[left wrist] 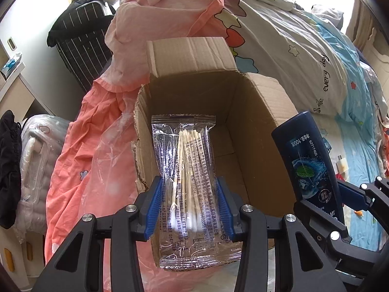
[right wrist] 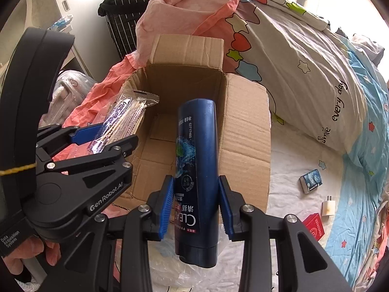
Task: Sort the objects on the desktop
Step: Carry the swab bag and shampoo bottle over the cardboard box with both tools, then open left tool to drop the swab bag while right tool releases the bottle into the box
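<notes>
A clear packet of cotton swabs [left wrist: 184,146] hangs over the open cardboard box [left wrist: 243,112], with my left gripper [left wrist: 188,182] shut on its lower half. A dark blue shampoo bottle [right wrist: 197,133], cap end toward the camera, is clamped in my right gripper [right wrist: 196,181] above the box [right wrist: 245,126]. The bottom of the box shows nothing inside. In the left wrist view the bottle [left wrist: 308,155] and right gripper [left wrist: 323,194] sit at the right. In the right wrist view the left gripper [right wrist: 114,133] and packet [right wrist: 126,114] sit at the left.
The box rests on a bed among pink bedding [left wrist: 80,158] and a star-print quilt [right wrist: 304,60]. A small blue box [right wrist: 312,180], a white plug [right wrist: 328,208] and a red box [right wrist: 314,226] lie on the sheet to the right. A black striped bag [left wrist: 82,39] stands behind.
</notes>
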The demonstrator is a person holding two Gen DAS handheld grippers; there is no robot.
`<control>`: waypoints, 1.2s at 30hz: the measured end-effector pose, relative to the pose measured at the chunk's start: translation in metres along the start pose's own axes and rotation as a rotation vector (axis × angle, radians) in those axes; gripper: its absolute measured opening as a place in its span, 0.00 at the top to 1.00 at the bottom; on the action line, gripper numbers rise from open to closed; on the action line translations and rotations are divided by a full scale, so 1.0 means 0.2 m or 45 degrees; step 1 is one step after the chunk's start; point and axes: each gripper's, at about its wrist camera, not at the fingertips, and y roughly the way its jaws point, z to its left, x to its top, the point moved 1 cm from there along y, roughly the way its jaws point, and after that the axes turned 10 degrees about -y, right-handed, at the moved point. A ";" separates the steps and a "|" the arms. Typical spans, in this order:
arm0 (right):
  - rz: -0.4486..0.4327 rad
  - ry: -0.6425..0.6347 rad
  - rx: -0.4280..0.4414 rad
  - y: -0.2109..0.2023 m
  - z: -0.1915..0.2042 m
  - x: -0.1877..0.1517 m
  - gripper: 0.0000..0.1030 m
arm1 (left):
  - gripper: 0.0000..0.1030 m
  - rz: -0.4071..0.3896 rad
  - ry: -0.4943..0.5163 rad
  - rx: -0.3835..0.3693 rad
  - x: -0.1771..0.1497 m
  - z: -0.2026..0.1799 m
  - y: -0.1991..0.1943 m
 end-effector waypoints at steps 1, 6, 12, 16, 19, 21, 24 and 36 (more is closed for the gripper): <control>0.001 0.001 0.003 0.01 0.00 0.00 0.67 | 0.58 0.002 -0.001 0.001 0.00 0.00 0.01; 0.010 0.002 0.009 0.03 0.00 0.01 0.67 | 0.58 0.013 -0.006 0.003 0.01 0.01 0.03; 0.020 -0.003 0.013 0.06 0.00 0.02 0.67 | 0.58 0.020 -0.001 0.010 0.02 0.01 0.06; 0.024 -0.010 0.014 0.08 0.00 0.03 0.67 | 0.58 0.027 -0.008 0.013 0.02 0.02 0.08; 0.025 -0.010 0.015 0.09 0.00 0.04 0.67 | 0.58 0.031 -0.008 0.015 0.03 0.02 0.09; 0.023 -0.012 0.014 0.10 0.00 0.05 0.68 | 0.58 0.033 -0.009 0.016 0.03 0.02 0.09; 0.020 -0.016 0.014 0.10 0.00 0.06 0.68 | 0.58 0.037 -0.013 0.016 0.03 0.03 0.10; 0.021 0.009 -0.058 0.09 -0.03 0.06 0.66 | 0.29 0.051 -0.029 0.021 0.03 0.04 0.12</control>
